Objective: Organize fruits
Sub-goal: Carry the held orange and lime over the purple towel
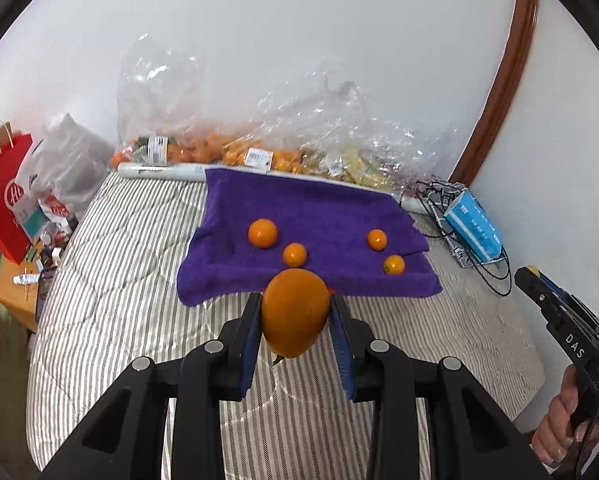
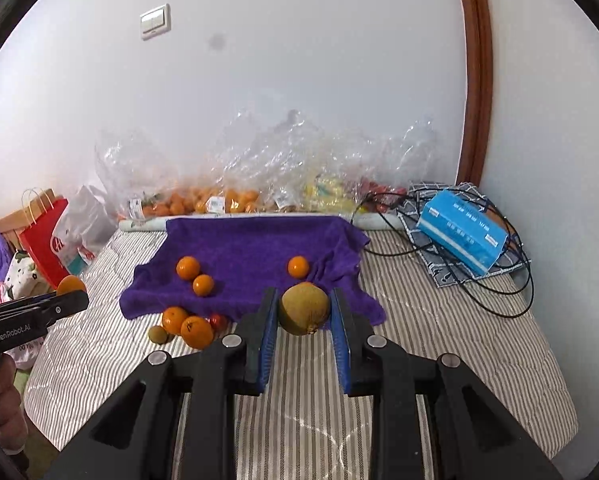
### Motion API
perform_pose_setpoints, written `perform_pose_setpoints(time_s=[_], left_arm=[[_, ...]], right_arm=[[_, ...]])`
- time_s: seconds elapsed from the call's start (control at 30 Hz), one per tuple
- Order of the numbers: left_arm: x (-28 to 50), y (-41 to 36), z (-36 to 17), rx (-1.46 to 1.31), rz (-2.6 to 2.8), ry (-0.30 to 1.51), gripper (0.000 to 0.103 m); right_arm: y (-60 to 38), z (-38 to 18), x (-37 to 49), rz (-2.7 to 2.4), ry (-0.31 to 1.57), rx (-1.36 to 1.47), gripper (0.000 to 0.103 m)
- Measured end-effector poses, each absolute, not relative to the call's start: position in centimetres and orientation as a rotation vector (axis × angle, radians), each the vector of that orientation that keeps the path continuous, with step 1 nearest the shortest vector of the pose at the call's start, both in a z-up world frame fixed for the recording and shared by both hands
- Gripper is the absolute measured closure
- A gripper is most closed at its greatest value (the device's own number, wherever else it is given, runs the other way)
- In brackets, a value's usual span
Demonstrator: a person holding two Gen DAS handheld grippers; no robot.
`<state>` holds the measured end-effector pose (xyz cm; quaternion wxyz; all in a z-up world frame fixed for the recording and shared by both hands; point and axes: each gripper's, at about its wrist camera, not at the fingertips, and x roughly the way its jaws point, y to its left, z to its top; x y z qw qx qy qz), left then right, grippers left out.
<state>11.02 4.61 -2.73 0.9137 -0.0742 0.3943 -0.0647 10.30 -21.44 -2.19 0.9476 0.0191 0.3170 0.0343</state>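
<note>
My left gripper [image 1: 295, 312] is shut on a large orange [image 1: 295, 312] and holds it above the striped bed, just in front of the purple towel [image 1: 311, 208]. Several small oranges lie on the towel, two at the left [image 1: 262, 233] and two at the right [image 1: 377, 239]. My right gripper [image 2: 304, 312] is shut on a brown kiwi [image 2: 304, 309] over the towel's [image 2: 251, 248] front right corner. In the right wrist view a small pile of oranges [image 2: 187, 326], a small kiwi [image 2: 157, 334] and a red fruit [image 2: 218, 321] lies on the bed by the towel's front edge.
Clear plastic bags of fruit [image 1: 235, 148] line the wall behind the towel. A blue box [image 2: 461, 230] with black cables sits at the bed's back right. A red paper bag [image 1: 1, 200] and clutter stand off the bed's left side. A wooden door frame [image 2: 477, 72] rises at the right.
</note>
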Motion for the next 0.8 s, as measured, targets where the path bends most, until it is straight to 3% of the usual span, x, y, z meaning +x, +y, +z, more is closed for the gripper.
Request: perform_pose_setpoints(time_s=[0.8], left_arm=[[15.5, 3.7, -0.5, -0.124, -0.129, 0.789, 0.072]], right_arm=[[-21.4, -0.8, 15.9, 0.096, 0.643, 0.029, 0.078]])
